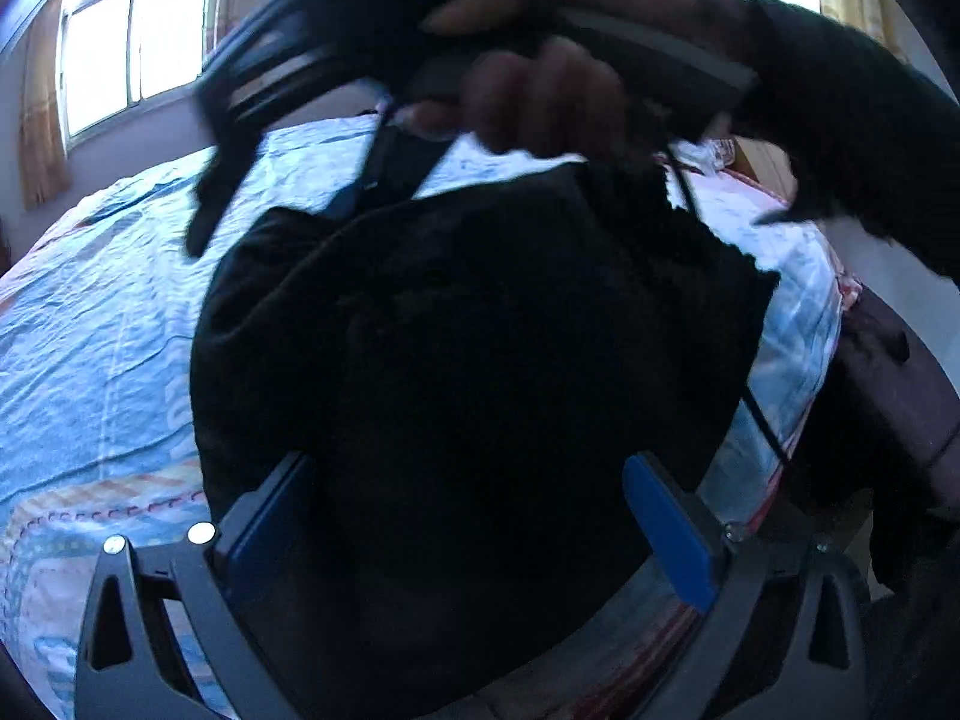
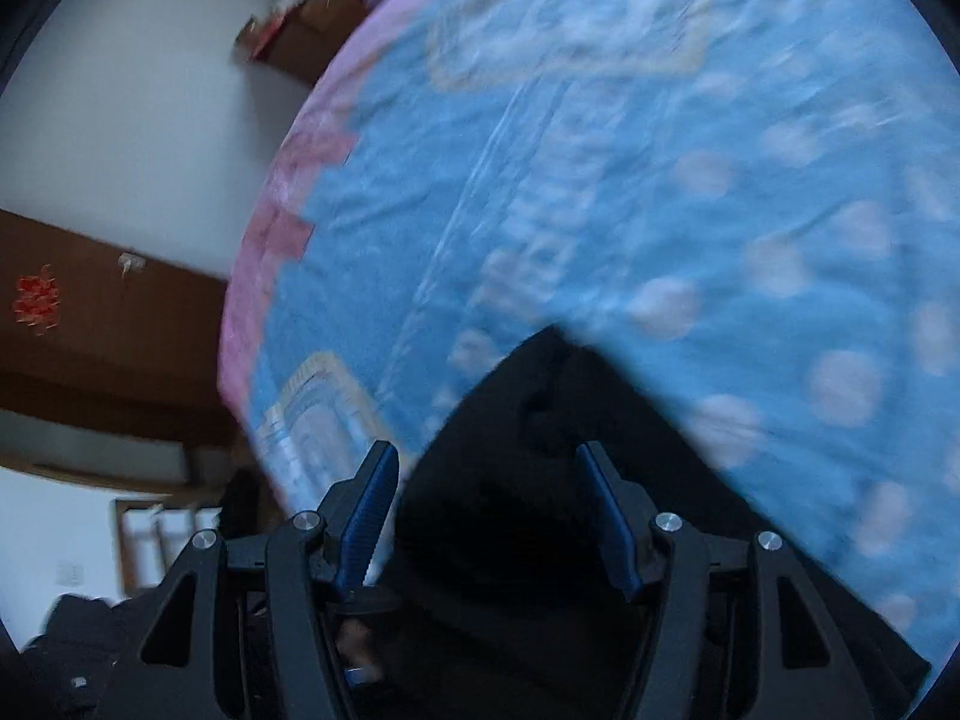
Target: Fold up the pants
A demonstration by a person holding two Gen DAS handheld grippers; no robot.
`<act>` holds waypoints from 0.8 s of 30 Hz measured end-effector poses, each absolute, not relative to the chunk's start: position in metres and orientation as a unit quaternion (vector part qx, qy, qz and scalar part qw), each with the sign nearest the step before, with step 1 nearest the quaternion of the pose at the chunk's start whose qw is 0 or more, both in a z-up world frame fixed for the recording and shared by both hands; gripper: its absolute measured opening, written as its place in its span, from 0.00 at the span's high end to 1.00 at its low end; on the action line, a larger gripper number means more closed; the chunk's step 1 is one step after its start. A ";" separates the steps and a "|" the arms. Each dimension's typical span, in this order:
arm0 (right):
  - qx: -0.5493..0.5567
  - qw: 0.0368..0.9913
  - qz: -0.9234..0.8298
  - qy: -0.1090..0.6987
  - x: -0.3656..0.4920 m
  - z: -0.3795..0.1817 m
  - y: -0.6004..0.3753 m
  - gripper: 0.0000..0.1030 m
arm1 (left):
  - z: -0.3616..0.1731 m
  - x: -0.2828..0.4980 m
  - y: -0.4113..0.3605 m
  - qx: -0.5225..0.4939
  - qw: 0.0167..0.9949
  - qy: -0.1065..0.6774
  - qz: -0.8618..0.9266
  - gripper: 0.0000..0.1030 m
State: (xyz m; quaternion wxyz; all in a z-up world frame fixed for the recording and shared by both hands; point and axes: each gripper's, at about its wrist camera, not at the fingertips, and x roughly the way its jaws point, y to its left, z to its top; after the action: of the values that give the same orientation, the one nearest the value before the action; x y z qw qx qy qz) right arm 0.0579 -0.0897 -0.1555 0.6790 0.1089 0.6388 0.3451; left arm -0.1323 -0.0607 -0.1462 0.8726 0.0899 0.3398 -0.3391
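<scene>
Black pants lie bunched on a blue patterned bed sheet. My left gripper is open, its blue pads wide apart on either side of the dark cloth close below it. The right gripper shows in the left wrist view, blurred, held by a hand above the far end of the pants. In the right wrist view my right gripper is open, with a black fold of the pants lying between its blue fingers over the sheet.
A window with orange curtains is behind the bed. A dark chair or bench stands at the bed's right side. A brown wooden cabinet and a cluttered table stand beyond the bed's edge.
</scene>
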 end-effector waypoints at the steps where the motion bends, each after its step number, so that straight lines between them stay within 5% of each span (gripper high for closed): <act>1: 0.100 0.676 0.347 0.642 0.060 -0.157 -0.081 0.54 | -0.147 -0.131 -0.059 0.082 0.872 0.341 -0.343 0.00; 3: 0.083 0.681 0.357 0.634 0.063 -0.155 -0.064 0.69 | -0.146 -0.126 -0.054 0.063 0.869 0.345 -0.350 0.00; 5: 0.051 0.694 0.378 0.611 0.067 -0.148 -0.045 0.74 | -0.150 -0.123 -0.052 0.063 0.869 0.346 -0.348 0.00; 7: 0.036 0.708 0.373 0.599 0.079 -0.147 -0.034 0.99 | -0.158 -0.118 -0.054 0.067 0.864 0.357 -0.350 0.00; 11: 0.002 0.703 0.343 0.623 0.100 -0.170 -0.028 0.98 | -0.157 -0.118 -0.056 0.069 0.868 0.353 -0.342 0.00; 14: -0.006 0.706 0.356 0.612 0.093 -0.152 -0.035 0.96 | -0.151 -0.118 -0.046 0.050 0.868 0.355 -0.344 0.00; 15: -0.005 0.710 0.358 0.606 0.090 -0.141 -0.042 0.88 | -0.148 -0.119 -0.043 0.041 0.869 0.353 -0.346 0.00; 16: -0.012 0.718 0.358 0.596 0.087 -0.132 -0.048 0.65 | -0.145 -0.121 -0.039 0.031 0.869 0.347 -0.351 0.00; 18: -0.025 0.737 0.347 0.579 0.079 -0.117 -0.064 0.34 | -0.135 -0.123 -0.032 0.020 0.873 0.339 -0.351 0.00; 24: -0.023 0.778 0.294 0.554 0.036 -0.084 -0.158 0.33 | -0.108 -0.102 -0.016 0.030 0.893 0.311 -0.324 0.00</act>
State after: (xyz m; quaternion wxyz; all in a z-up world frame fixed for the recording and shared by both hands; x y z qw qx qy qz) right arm 0.0360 -0.1575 -0.0844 0.7782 -0.0228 0.5545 0.2939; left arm -0.1016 -0.0160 -0.1079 0.8930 0.0298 0.3108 -0.3240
